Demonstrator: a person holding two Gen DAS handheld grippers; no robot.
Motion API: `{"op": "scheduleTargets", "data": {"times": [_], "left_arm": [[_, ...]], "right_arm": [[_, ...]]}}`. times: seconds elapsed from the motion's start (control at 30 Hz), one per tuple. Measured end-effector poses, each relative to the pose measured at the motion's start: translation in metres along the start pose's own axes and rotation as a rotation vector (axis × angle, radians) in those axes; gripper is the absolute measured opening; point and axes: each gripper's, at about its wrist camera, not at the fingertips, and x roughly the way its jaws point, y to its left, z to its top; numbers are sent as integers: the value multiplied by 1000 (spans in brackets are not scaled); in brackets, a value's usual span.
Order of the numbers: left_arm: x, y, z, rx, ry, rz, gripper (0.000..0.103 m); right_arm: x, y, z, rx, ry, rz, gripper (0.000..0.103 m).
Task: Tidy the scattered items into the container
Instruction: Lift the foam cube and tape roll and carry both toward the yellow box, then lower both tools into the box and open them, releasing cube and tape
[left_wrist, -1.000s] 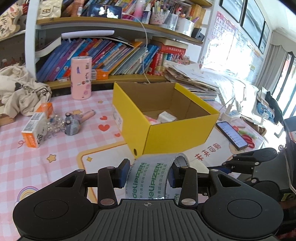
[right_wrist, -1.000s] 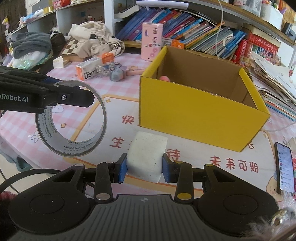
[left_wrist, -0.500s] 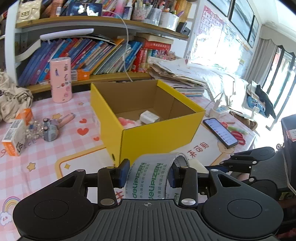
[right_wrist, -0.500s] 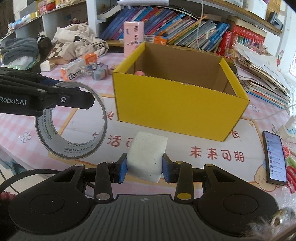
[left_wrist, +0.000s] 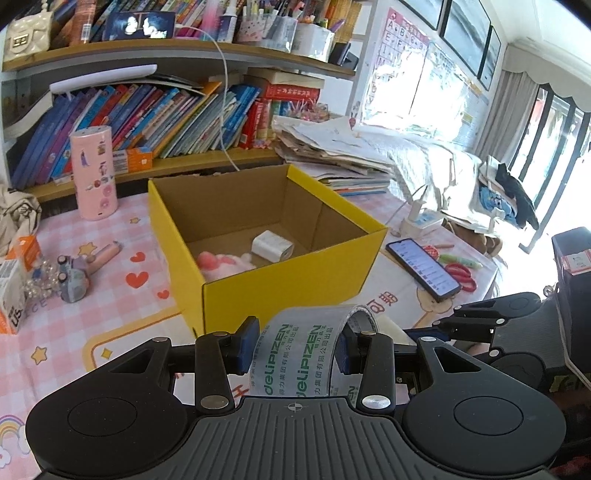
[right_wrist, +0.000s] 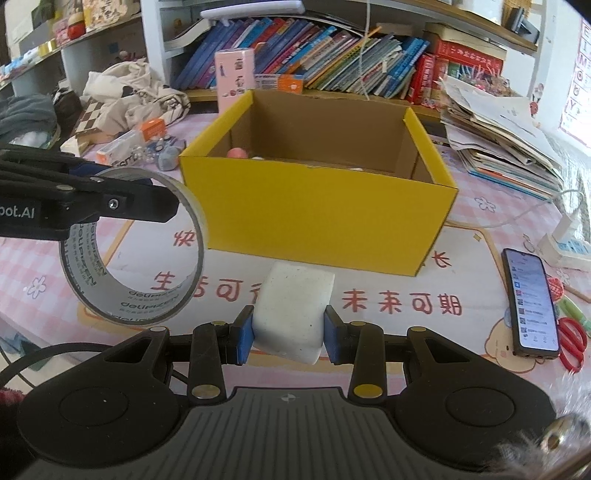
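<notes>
Blue-padded left tongs (left_wrist: 296, 345) are clenched on a roll of clear printed packing tape (left_wrist: 308, 354), held off the desk (left_wrist: 122, 306) in front of the yellow cardboard box (left_wrist: 295, 280). Right tongs (right_wrist: 289, 338) grip a white sponge block (right_wrist: 293, 310), also lifted, just short of the box's near wall. Inside the box lie a white charger plug (left_wrist: 272, 246) and a pink soft toy (left_wrist: 221, 263). A smartphone (right_wrist: 532, 302) lies near the desk's right edge, red scissors (right_wrist: 572, 341) just beside it.
</notes>
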Motion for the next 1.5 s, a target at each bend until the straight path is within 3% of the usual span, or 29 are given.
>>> {"op": "scheduleTargets", "data": {"times": [0.53, 0.73, 0.93, 1.3, 1.5], "left_arm": [[21, -27, 35, 37, -36, -16, 40], [28, -38, 54, 65, -72, -3, 40], [35, -33, 72, 28, -106, 32, 40], [72, -4, 101, -20, -103, 155, 40], [105, 21, 110, -27, -39, 234, 40]], "right_arm": [[-17, -43, 24, 13, -78, 11, 35], [-26, -58, 46, -13, -133, 48, 35], [-21, -77, 71, -15, -175, 100, 35], [33, -99, 126, -105, -166, 191, 35], [88, -98, 153, -255, -69, 155, 35]]}}
